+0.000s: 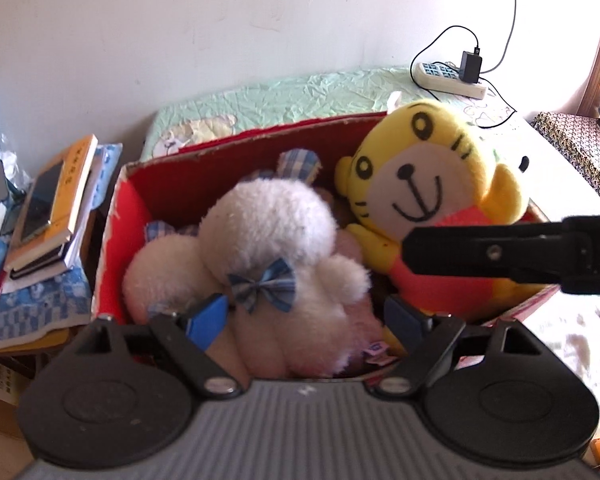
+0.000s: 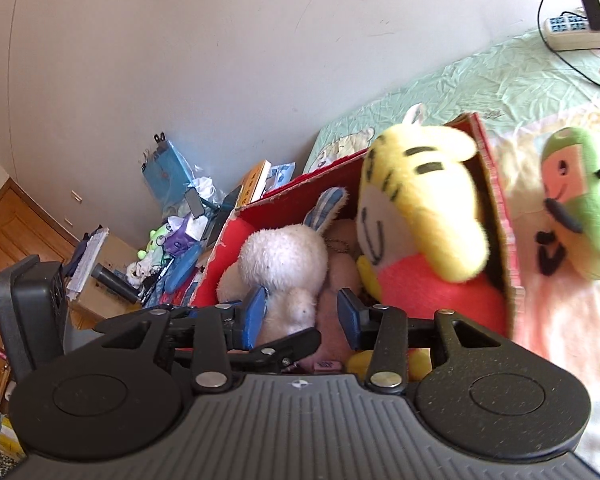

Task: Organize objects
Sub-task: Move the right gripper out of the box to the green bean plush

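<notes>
An open red cardboard box (image 1: 114, 220) (image 2: 496, 176) on the bed holds a white plush rabbit (image 1: 268, 224) (image 2: 284, 256) with a blue checked bow, and a yellow tiger plush (image 1: 428, 168) (image 2: 424, 208) in a red top. My left gripper (image 1: 306, 316) is open over the box's near side. The rabbit's body lies between its blue pads, and the right pad stands apart from the fur. My right gripper (image 2: 304, 312) is open too, with the rabbit's leg between its pads. One of its black fingers (image 1: 480, 256) crosses the tiger's body in the left wrist view.
A green plush toy (image 2: 572, 208) lies on the bed right of the box. A stack of books (image 1: 56, 208) and clutter sit left of it. A power strip (image 1: 448, 76) with a charger and cables rests at the bed's far end, by the wall.
</notes>
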`<state>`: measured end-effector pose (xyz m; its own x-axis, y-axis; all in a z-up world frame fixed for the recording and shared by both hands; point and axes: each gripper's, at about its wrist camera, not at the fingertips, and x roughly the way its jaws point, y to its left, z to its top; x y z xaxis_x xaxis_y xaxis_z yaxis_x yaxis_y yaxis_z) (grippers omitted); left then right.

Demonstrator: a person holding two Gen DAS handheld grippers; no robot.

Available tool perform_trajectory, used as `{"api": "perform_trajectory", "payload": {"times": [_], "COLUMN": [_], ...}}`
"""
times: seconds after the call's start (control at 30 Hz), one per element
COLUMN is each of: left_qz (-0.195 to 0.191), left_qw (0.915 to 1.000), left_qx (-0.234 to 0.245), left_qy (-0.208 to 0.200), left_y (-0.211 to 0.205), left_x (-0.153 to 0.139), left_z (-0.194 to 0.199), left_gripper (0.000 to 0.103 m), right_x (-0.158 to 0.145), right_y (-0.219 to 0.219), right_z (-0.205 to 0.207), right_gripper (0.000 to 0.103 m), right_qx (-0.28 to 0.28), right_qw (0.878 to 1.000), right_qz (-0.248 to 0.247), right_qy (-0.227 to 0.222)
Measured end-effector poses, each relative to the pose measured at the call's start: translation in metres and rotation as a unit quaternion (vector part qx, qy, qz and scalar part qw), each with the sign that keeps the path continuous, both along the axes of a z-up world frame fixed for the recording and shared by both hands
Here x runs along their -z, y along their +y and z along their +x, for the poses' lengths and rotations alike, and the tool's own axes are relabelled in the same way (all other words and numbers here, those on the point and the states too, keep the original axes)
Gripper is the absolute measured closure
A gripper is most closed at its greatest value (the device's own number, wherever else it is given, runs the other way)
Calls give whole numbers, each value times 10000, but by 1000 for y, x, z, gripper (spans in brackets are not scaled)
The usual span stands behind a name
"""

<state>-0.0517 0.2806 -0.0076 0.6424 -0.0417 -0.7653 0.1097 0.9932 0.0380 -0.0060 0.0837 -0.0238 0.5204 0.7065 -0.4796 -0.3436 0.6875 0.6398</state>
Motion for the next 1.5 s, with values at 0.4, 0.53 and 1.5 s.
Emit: {"api": "perform_trajectory", "payload": {"times": [0.4,0.53,1.5], "left_qz": [-344,-423,-70], "left_qw": [9985,9978,9989], "left_qx": [181,309,431], "left_qy": [-384,-396,194], "left_y": [-78,-115,-244], "left_x": [-41,-45,24], "left_z": [2,8,61], "left_gripper": [16,16,18], "right_x": [-20,-18,51], "right_y": [-97,-133,-214], "right_z": [1,3,73], "right_gripper": [59,59,57], "right_qx": [313,499,290], "right_qw": [9987,9979,9953], "right_qz": [54,-55,-758], "right_qy": [-407,-415,535]}}
